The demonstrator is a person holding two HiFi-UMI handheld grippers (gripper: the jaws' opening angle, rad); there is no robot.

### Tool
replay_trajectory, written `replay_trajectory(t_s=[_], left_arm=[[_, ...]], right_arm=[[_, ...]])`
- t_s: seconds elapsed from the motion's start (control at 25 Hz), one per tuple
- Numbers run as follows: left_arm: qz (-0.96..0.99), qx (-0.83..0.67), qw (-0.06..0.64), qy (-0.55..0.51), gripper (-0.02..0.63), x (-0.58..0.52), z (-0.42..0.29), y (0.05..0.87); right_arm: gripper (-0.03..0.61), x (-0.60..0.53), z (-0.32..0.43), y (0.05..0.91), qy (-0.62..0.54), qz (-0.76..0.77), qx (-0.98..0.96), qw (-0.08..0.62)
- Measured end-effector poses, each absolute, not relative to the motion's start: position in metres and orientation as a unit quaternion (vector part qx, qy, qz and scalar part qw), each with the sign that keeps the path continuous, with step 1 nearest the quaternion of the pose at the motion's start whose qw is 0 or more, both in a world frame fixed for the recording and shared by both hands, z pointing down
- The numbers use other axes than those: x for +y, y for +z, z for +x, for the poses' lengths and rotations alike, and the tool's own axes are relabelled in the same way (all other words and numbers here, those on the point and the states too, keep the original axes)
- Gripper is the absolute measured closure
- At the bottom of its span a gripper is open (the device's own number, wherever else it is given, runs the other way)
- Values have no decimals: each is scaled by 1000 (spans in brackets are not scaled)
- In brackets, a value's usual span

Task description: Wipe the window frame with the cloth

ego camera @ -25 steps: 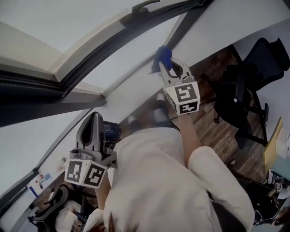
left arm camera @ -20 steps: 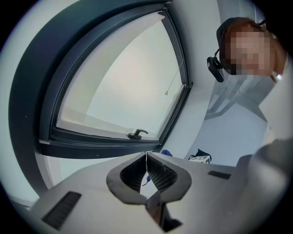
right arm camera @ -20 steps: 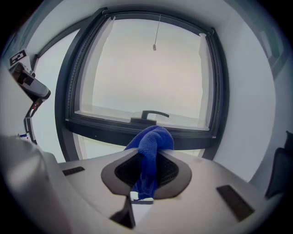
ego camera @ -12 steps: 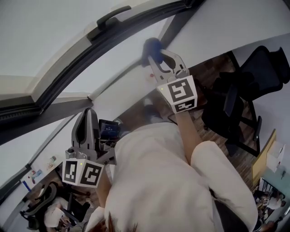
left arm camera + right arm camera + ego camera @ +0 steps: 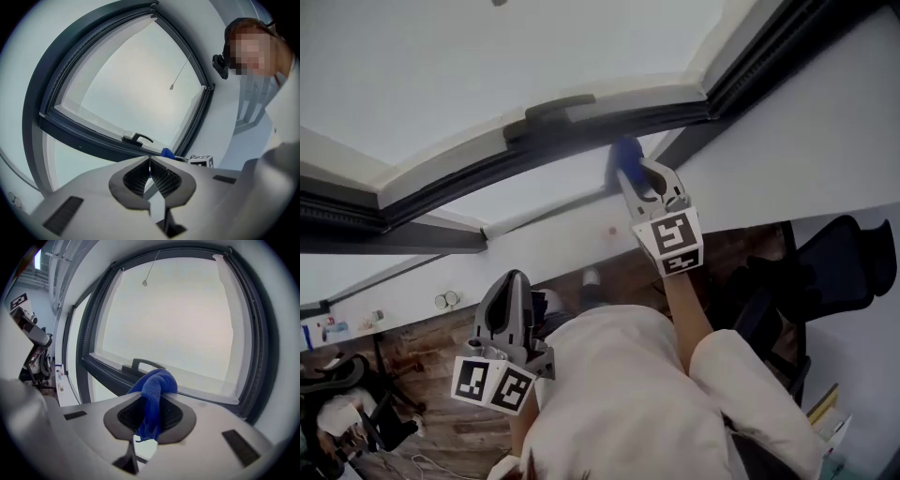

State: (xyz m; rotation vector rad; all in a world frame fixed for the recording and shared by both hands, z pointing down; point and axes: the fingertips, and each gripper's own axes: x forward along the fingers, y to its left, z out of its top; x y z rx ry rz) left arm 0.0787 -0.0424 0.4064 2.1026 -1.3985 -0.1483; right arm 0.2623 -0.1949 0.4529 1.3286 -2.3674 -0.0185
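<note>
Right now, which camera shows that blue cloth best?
The right gripper view: the blue cloth sits large and centred, pinched in the right hand-held gripper. The head view shows it only small, up at the window frame; the left gripper view shows just a distant blue speck of it.

An office, seen from inside the room.
A black swivel chair stands at 3 o'clock and a second chair at 8 o'clock, on wood-plank floor, beneath a plain white wall and a dark window frame at 11 o'clock.
</note>
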Motion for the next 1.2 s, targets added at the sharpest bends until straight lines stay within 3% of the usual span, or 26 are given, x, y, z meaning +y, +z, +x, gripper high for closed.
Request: replay_trajectory(t_s=[0.36, 0.68, 0.8, 1.2], left_arm=[[798, -513, 312, -47, 603, -37, 90, 413], [829, -463, 307, -56, 603, -82, 110, 390], [831, -460, 309, -56, 603, -87, 111, 389], [834, -449, 316, -57, 603, -106, 111, 386]], right_arm=[[525, -215, 264, 400, -53, 484, -855, 178], [525, -267, 388, 133, -286, 643, -694, 152], [525, -299, 427, 63, -303, 691, -639, 148], [525, -364, 456, 32, -300, 756, -539, 220]])
